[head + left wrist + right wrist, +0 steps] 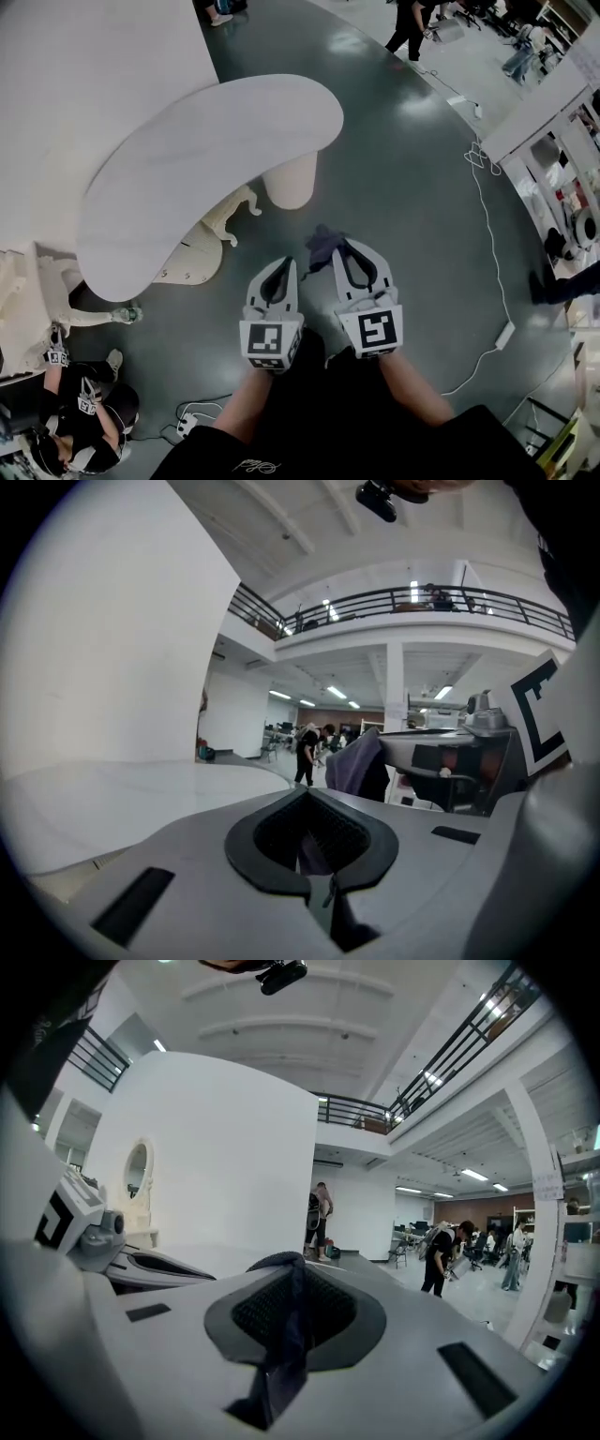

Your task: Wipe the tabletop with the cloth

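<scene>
The hall is big and open, with a glossy grey floor [412, 187] and people busy at the far end. The right gripper [349, 246] has its jaws closed on the cloth [323, 246], a dark purple rag. Its own view shows the fabric running through the hollow between the jaws and bunching just past their tips, so I would call it a firm pinch, made for carrying and dragging. The left gripper [284, 265] sits just beside it with its jaws together. A dim purplish patch shows in its hollow, and I cannot tell whether that is a bit of the rag. Both are held level in front of the person's body, over the floor and not over the furniture.

The white curved tabletop [206, 169] on its pedestal [291, 178] lies ahead and to the left, apart from the cloth. Wiping looks not yet begun; the cloth must first be brought over and laid flat on the top.
</scene>
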Demonstrator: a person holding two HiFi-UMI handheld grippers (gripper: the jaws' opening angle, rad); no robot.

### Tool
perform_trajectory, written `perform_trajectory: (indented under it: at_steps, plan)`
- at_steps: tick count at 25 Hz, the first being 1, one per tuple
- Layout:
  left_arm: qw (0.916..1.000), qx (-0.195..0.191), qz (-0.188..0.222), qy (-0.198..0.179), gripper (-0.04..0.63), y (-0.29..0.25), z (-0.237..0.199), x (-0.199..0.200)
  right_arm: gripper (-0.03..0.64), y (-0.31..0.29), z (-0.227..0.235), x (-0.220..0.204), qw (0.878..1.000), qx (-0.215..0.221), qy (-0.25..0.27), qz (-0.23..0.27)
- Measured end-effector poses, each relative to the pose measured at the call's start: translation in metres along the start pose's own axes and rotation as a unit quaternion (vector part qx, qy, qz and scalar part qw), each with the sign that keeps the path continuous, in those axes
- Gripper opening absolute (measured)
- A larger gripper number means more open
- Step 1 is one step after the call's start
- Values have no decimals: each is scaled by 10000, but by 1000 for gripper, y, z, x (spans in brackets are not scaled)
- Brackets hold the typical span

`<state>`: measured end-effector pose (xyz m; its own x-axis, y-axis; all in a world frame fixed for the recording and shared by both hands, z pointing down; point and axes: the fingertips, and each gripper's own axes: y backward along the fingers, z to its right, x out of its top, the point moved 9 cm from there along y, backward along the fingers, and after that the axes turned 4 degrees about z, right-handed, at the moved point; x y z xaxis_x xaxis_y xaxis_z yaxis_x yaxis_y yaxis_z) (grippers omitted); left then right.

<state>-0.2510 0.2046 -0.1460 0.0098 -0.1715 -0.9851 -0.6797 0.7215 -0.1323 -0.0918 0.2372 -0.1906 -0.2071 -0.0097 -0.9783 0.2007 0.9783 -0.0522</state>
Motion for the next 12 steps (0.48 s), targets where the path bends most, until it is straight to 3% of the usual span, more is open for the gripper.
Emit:
perform_trajectory:
  at_steps: [12]
  plan:
    - [9996, -75, -198, 199, 3, -65, -40, -12, 34, -77, 18, -8, 9996, 209, 58, -174]
